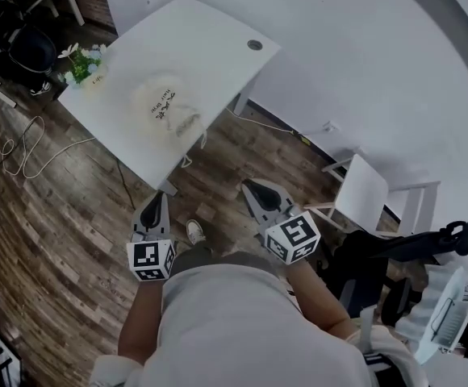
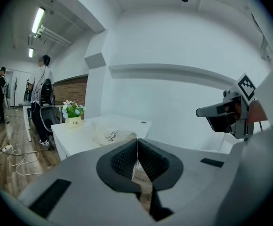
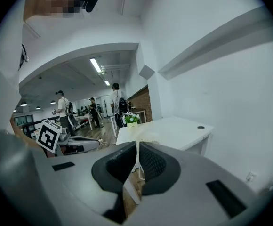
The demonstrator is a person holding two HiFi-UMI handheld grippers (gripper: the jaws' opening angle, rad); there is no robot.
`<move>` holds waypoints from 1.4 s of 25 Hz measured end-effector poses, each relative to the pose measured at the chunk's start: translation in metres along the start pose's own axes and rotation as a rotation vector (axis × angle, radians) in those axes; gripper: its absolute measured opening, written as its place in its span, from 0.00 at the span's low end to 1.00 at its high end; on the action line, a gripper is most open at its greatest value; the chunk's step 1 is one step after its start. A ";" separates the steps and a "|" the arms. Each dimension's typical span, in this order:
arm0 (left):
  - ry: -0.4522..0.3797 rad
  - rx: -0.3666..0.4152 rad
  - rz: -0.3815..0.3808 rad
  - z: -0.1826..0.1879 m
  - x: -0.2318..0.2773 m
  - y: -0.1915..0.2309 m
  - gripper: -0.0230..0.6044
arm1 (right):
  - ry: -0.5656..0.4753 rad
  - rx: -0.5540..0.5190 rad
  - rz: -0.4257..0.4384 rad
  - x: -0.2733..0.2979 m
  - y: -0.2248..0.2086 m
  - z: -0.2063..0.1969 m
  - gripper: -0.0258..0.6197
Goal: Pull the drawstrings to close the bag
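A cream drawstring bag (image 1: 165, 108) with dark print lies flat on the white table (image 1: 210, 39), its cords trailing over the near edge. The left gripper view shows the bag (image 2: 112, 136) small and far off. My left gripper (image 1: 155, 201) and right gripper (image 1: 258, 190) hang over the wooden floor, well short of the table. Both are shut with nothing between the jaws. The left gripper (image 2: 137, 143) and the right gripper (image 3: 138, 146) each show their dark pads meeting at the tips.
A pot of white flowers (image 1: 81, 63) stands at the table's far left corner. A white cable (image 1: 24, 147) lies coiled on the floor at left. A white chair (image 1: 373, 193) and black office chair (image 1: 411, 248) stand to the right. People stand far back in the room.
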State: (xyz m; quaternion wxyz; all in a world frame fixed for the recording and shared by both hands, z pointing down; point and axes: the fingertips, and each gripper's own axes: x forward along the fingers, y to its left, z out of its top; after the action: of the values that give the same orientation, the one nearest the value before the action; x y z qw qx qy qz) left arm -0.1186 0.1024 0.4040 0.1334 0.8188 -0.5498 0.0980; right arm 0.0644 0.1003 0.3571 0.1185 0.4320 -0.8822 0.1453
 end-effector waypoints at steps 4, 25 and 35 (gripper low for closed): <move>-0.008 -0.018 0.037 0.006 0.021 0.034 0.07 | 0.023 -0.014 0.002 0.035 -0.009 0.008 0.11; 0.168 -0.116 0.098 -0.084 0.147 0.010 0.07 | 0.203 -0.203 0.096 0.188 -0.130 -0.072 0.11; 0.240 -0.278 0.395 -0.229 0.234 0.047 0.30 | 0.345 -0.273 0.163 0.280 -0.182 -0.210 0.27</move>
State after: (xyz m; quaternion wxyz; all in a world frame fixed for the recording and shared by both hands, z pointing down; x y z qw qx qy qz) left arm -0.0773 -0.0440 0.6973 0.2870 0.6521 -0.6872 0.1420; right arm 0.0592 -0.1343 0.6737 0.3126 0.3083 -0.8922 0.1056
